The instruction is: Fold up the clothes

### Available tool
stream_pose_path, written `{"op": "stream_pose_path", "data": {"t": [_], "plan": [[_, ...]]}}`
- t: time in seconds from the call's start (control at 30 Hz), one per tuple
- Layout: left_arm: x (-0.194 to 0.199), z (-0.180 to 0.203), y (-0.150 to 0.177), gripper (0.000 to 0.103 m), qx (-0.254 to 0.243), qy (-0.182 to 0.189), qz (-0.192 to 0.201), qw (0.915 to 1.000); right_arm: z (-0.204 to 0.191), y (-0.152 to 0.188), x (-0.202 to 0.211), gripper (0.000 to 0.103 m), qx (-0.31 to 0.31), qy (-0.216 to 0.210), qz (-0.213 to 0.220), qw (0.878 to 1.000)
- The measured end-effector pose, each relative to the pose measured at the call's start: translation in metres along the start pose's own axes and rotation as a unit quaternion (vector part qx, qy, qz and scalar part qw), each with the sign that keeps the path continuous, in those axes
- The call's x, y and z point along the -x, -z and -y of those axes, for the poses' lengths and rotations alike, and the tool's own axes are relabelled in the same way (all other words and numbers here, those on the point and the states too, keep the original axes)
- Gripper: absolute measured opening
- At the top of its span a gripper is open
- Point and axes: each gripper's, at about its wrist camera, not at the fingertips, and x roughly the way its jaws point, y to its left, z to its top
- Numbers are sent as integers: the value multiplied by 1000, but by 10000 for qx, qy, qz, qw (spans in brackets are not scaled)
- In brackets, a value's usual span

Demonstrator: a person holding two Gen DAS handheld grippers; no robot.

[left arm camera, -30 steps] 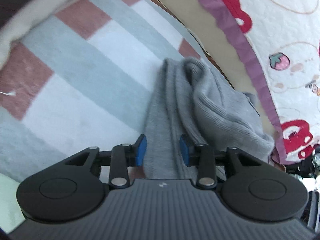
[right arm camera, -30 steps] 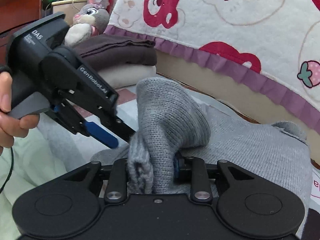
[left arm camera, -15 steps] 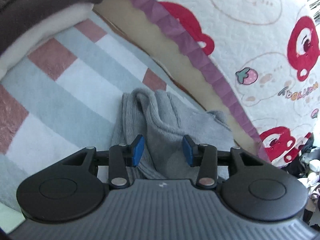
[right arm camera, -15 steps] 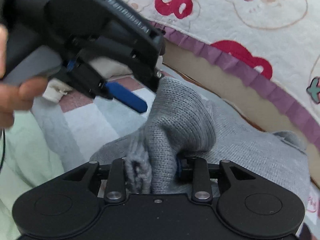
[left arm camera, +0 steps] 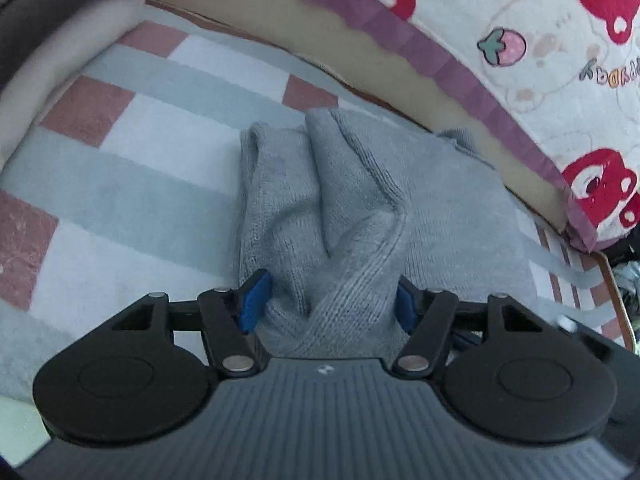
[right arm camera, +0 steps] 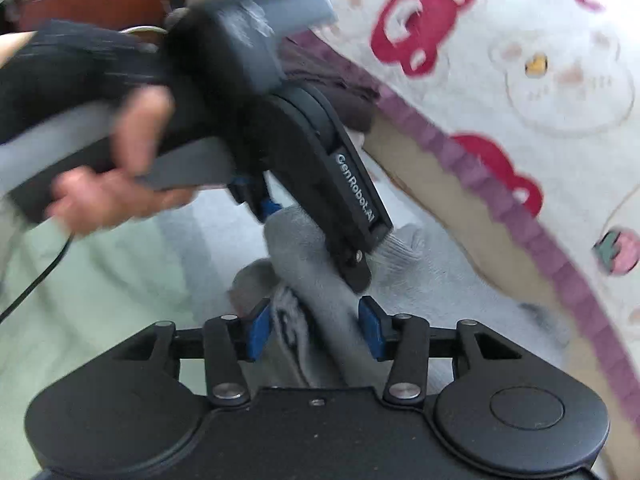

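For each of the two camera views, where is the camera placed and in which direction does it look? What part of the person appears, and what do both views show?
Left wrist: sits on the left gripper, looking forward and down at the grey sweater on the striped blanket; no hand shows.
Right wrist: sits on the right gripper, looking toward the left gripper and the hand holding it.
Shared: the sweater, the bear-print quilt, and open jaws around knit fabric.

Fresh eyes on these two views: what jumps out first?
The bunched grey sweater on the striped mat, lying between the open pads of the left gripper. In the right wrist view, the person's hand holds the left gripper over the knit, just ahead of the open right gripper. Behind it hangs the red bear-print quilt.
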Motion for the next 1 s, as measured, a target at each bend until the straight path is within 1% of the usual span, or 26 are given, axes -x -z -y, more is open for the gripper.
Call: {"op": "stream_pose_path", "data": {"t": [0.03, 0.07, 0.1, 0.13, 0.17, 0.23, 0.27, 0.33, 0.4, 0.43, 0.5, 0.53, 0.57, 0.6, 0.63, 0.7, 0.73, 0.77, 0.8, 0.83, 0.87, 0.9, 0.93, 0.97, 1.0], "plan": [[1, 3, 0, 63, -92, -45, 49, 9999, 6, 8, 6, 56, -22, 139, -69, 9999], [3, 7, 0, 62, -185, -89, 97, 9997, 11, 15, 12, 57, -45, 277, -139, 9995], [4, 10, 0, 57, -277, -134, 146, 9994, 17, 23, 17, 57, -67, 416, -208, 9989], [5, 13, 0, 41, -369, -178, 194, 9990, 23, 31, 23, 57, -90, 554, -277, 9980], [7, 17, 0, 34, -462, -223, 243, 9984, 28, 38, 29, 57, -112, 693, -346, 9969], [10, 23, 1, 28, -646, -312, 340, 9968, 42, 58, 34, 57, -535, 778, -613, 9936], [11, 27, 1, 27, -738, -356, 388, 9959, 49, 68, 35, 57, -771, 838, -707, 9910], [19, 38, 2, 25, -818, -493, 611, 9936, 55, 85, 32, 57, -1111, 1019, -857, 9849], [30, 45, 4, 24, -888, -489, 862, 9911, 58, 93, 26, 57, -1290, 1202, -921, 9800], [34, 48, 6, 24, -1001, -530, 918, 9893, 59, 94, 24, 57, -1385, 1214, -899, 9788], [29, 52, 16, 24, -1303, -825, 791, 9849, 63, 97, 19, 57, -1654, 1183, -840, 9755], [27, 52, 18, 24, -1327, -904, 726, 9844, 66, 98, 16, 63, -1836, 1142, -811, 9730], [24, 50, 21, 26, -1325, -967, 662, 9842, 68, 99, 13, 66, -2017, 1101, -783, 9701], [22, 49, 23, 29, -1323, -1030, 598, 9840, 72, 102, 8, 69, -2250, 1043, -791, 9655], [19, 48, 25, 29, -1320, -1093, 534, 9838, 76, 106, 1, 71, -2492, 980, -806, 9601], [29, 48, 24, 31, -1207, -820, 802, 9860, 84, 114, -8, 76, -2962, 914, -648, 9485], [35, 48, 23, 32, -1145, -665, 954, 9866, 88, 118, -10, 74, -3177, 856, -542, 9428], [40, 49, 22, 32, -1082, -509, 1106, 9867, 87, 116, -7, 64, -3115, 892, -445, 9450], [46, 49, 21, 32, -1018, -353, 1256, 9862, 85, 113, -4, 51, -2993, 950, -350, 9488], [51, 49, 20, 35, -954, -197, 1407, 9853, 83, 110, 0, 47, -2871, 1008, -255, 9523], [57, 49, 19, 37, -890, -41, 1556, 9838, 77, 104, 5, 46, -2538, 1117, -143, 9607], [62, 50, 18, 41, -825, 116, 1705, 9818, 71, 97, 10, 44, -2158, 1235, -28, 9686], [68, 50, 17, 41, -759, 272, 1853, 9794, 65, 91, 14, 43, -1856, 1330, 26, 9736], [63, 52, 17, 41, -711, 389, 1772, 9808, 59, 84, 18, 42, -1570, 1418, 68, 9773], [57, 51, 20, 41, -640, 388, 1589, 9845, 54, 79, 20, 42, -1342, 1497, 88, 9795]]}}
